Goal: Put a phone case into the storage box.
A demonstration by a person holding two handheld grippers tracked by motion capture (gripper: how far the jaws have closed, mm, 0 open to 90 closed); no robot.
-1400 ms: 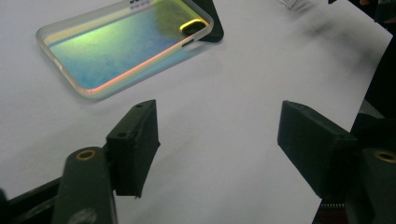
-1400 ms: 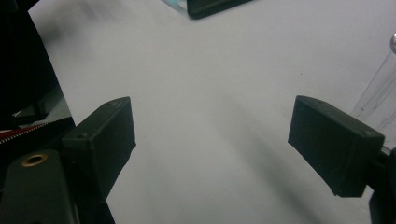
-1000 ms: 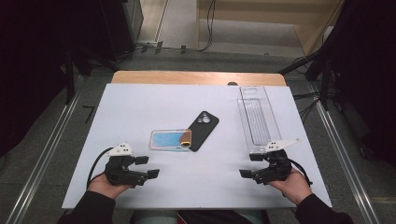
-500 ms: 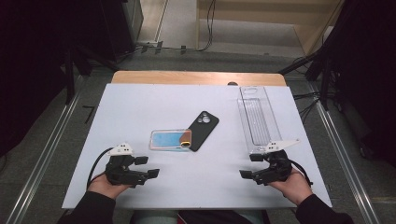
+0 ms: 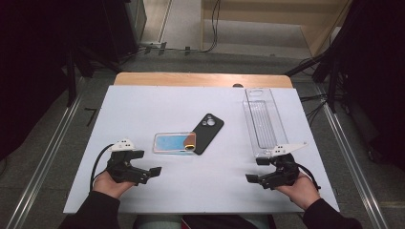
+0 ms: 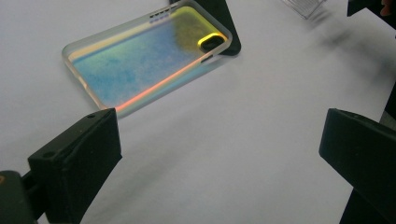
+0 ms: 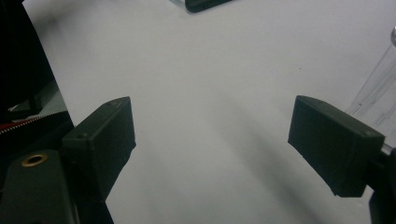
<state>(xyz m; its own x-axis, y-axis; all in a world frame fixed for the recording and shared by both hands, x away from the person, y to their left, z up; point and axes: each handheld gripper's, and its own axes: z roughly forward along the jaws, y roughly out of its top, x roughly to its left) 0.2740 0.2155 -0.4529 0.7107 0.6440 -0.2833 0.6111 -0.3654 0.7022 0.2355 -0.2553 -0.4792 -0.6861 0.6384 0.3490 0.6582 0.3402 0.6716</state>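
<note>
The left gripper (image 5: 154, 171) rests low on the white table (image 5: 143, 109) with nothing between its jaws, which have just been opening wide, aimed at the iridescent phone case (image 6: 144, 58) lying flat just ahead, its camera end touching the black phone (image 5: 208, 132). The case looks light, thin, springy and slick, so a pinch across a long side rim seems safest. The right gripper (image 5: 254, 179) sits likewise released and empty near the clear plastic tray (image 5: 264, 124), both forearms lying low, hands angled inward.

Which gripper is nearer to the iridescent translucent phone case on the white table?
Left. The left gripper sits just below-left of the iridescent translucent phone case; the right gripper is farther, toward its lower right.
</note>
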